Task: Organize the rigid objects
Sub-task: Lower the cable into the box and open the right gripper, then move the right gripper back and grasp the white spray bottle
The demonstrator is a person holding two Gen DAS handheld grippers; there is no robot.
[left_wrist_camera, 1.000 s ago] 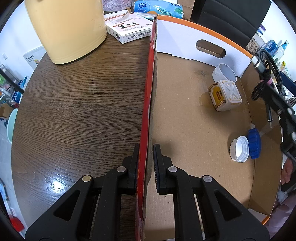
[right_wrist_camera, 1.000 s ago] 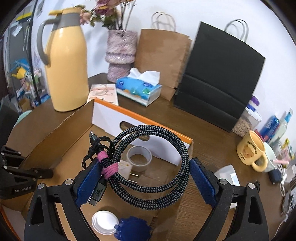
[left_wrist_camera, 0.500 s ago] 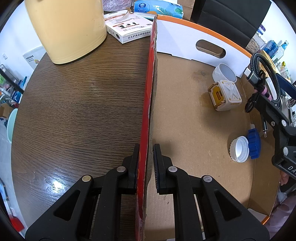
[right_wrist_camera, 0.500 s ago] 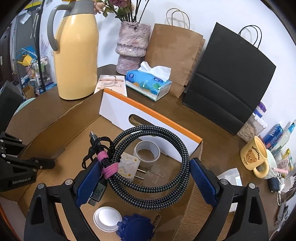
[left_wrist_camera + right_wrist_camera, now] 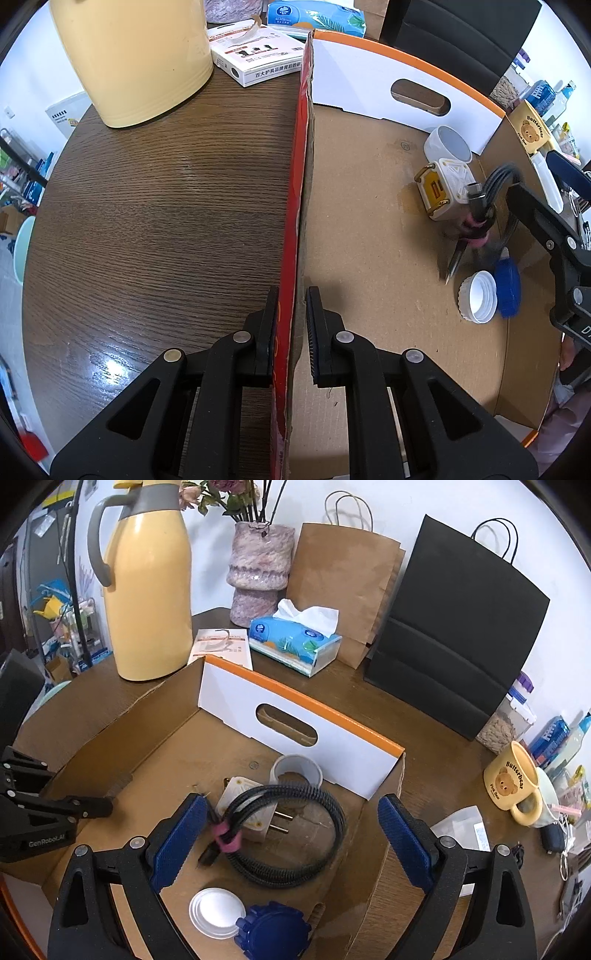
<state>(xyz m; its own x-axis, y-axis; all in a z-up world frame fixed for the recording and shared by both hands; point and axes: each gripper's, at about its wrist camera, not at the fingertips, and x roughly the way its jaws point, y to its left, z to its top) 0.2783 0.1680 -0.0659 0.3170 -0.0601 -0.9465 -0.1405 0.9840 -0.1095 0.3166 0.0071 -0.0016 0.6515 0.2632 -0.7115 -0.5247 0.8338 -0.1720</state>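
An open cardboard box (image 5: pixel 236 698) sits on the brown table. My left gripper (image 5: pixel 290 325) is shut on the box's left wall (image 5: pixel 295 184). My right gripper (image 5: pixel 291 834) is open above the box's right part. A coiled black braided cable (image 5: pixel 295 827) with a pink tie lies in the box below the right gripper, free of its blue pads, partly on a white plug adapter (image 5: pixel 245 797). It also shows blurred in the left wrist view (image 5: pixel 480 206). A roll of tape (image 5: pixel 295 770), a white lid (image 5: pixel 216 912) and a blue cap (image 5: pixel 273 928) lie in the box too.
A yellow thermos jug (image 5: pixel 147 590), a white carton (image 5: pixel 255 55), a tissue pack (image 5: pixel 295 642), a vase (image 5: pixel 258 572) and paper bags (image 5: pixel 454 627) stand behind the box. A yellow bear mug (image 5: pixel 513 782) and small items are at the right.
The right gripper opened and the cable dropped out of it into the box, landing partly on the plug adapter. The left gripper has not moved.
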